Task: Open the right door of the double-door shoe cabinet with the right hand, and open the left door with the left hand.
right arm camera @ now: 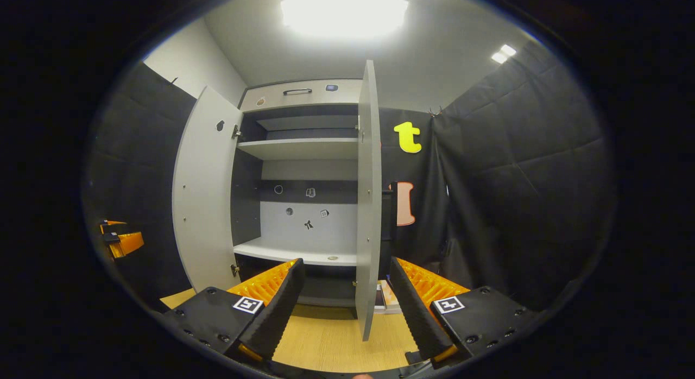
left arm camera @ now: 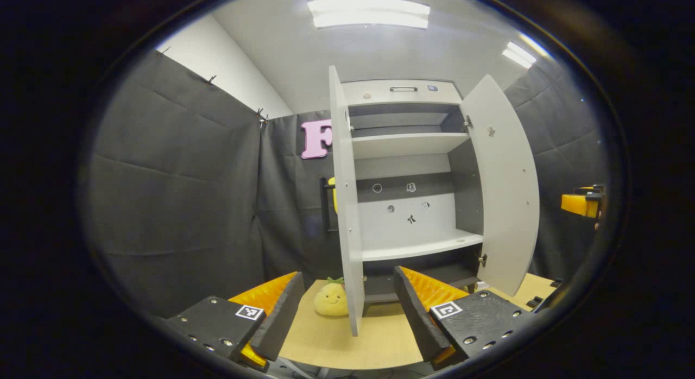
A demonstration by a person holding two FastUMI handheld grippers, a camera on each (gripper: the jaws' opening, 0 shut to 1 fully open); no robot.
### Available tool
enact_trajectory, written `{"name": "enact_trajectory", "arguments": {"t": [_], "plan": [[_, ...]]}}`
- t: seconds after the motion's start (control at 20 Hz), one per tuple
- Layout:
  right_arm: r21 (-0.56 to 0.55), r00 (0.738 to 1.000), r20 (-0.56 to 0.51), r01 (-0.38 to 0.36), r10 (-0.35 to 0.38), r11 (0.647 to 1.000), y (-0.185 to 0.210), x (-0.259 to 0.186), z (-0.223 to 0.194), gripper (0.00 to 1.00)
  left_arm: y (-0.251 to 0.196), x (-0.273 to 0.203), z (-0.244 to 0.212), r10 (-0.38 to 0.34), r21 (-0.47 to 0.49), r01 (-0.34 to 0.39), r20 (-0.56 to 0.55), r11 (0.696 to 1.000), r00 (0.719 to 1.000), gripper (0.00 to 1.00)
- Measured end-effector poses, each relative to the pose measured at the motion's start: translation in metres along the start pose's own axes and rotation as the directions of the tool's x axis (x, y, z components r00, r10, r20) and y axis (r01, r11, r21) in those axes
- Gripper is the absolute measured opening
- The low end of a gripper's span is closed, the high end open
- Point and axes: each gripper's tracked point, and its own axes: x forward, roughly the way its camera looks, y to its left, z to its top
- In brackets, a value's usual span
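Left gripper view, from left to right: the booth's black cloth wall fills the left side, then the left door of the shoe cabinet stands swung out toward the camera, seen nearly edge-on, its long axis upright and its free edge pointing forward between the left gripper's fingers, which are spread wide and touch nothing. A yellow plush toy sits on the wooden table just left of that door's lower end. Past the door the cabinet interior shows its shelves, lying level, and then the right door stands swung wide to the right, also upright. At the far right edge the right gripper shows, well apart from that door. In the right gripper view the order reverses: the left gripper at the far left, the left door wide open, the shelves, then the right door edge-on and upright between the right gripper's widely parted, empty fingers. Flat items lie on the table just behind that door's foot.
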Motion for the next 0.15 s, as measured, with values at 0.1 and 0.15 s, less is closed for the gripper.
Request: {"name": "enact_trajectory", "arguments": {"t": [0.1, 0.15], "plan": [[0.001, 1.000, 0.000, -0.001, 0.001, 1.000, -0.0004, 0.0002, -0.0002, 0.98, -0.0019, 0.0006, 0.0006, -0.002, 0.000, 0.002, 0.000, 1.000, 1.000, 0.95], [0.002, 1.000, 0.001, -0.003, 0.003, 1.000, 0.0003, 0.0012, 0.0002, 0.98, -0.0022, 0.0006, 0.0005, -0.001, -0.001, 0.001, -0.001, 1.000, 1.000, 0.95]]}}
